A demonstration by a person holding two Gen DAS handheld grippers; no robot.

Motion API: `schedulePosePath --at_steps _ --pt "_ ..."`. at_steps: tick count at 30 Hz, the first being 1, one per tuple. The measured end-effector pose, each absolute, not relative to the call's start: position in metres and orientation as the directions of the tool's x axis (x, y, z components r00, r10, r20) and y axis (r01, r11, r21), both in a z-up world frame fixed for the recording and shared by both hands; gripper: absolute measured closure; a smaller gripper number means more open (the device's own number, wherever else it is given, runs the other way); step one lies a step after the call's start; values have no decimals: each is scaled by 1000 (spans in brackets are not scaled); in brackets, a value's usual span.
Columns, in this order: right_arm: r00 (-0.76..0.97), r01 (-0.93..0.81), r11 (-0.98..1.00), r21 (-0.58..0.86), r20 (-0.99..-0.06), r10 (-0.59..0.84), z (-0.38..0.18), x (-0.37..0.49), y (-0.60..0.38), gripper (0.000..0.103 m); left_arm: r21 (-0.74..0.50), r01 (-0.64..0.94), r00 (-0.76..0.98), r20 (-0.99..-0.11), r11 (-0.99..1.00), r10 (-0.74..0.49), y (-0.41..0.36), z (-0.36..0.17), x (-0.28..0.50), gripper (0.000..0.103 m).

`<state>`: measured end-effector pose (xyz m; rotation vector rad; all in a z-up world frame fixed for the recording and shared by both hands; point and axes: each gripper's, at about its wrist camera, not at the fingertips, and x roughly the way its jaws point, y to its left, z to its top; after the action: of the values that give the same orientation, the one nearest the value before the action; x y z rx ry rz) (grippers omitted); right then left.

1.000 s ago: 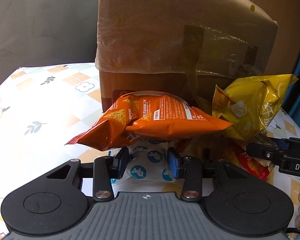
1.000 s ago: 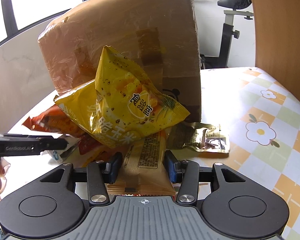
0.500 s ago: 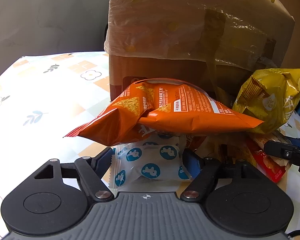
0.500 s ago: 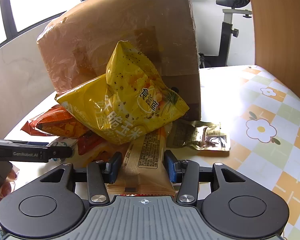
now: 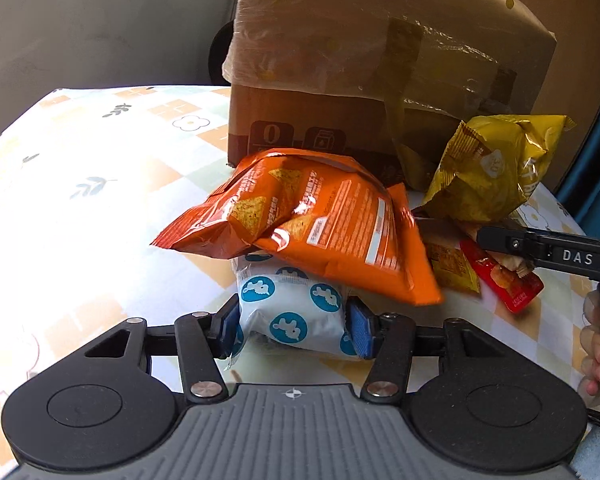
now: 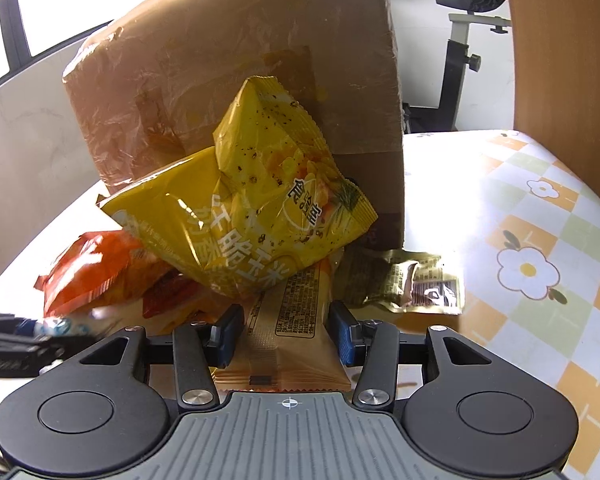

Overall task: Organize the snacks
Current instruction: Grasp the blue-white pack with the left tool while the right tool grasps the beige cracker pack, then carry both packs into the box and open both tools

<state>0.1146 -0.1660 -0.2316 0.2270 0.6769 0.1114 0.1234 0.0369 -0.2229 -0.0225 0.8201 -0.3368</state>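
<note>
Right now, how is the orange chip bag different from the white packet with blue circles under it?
The orange chip bag is larger and lies on top, tilted, held by no gripper. The white packet is smaller, lies beneath it, and sits between the pads of the left gripper, whose jaws have just been closing on it. Both are sealed snack packs lying before the cardboard box.

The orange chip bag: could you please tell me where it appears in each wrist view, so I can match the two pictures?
Left wrist view: the orange chip bag lies at centre, resting partly on the white packet with blue circles.
Right wrist view: the same bag sits at lower left, partly hidden behind the yellow snack bag.
Shared landmark: the taped cardboard box standing behind the pile.
</note>
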Motion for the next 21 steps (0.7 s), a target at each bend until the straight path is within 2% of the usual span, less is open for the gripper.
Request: schedulePosePath --at_steps 6,13,21 --pt "772 1 951 309 -605 195 -226 109 -172 61 -228 199 649 -698 953 -302 55 -216 94 46" --pt "770 19 944 328 -607 196 -224 84 -177 62 -199 111 664 -714 974 -222 59 -202 81 46" --pt "782 25 947 321 -597 182 -213 61 -184 62 -178 106 727 -657 978 -198 68 -173 58 46"
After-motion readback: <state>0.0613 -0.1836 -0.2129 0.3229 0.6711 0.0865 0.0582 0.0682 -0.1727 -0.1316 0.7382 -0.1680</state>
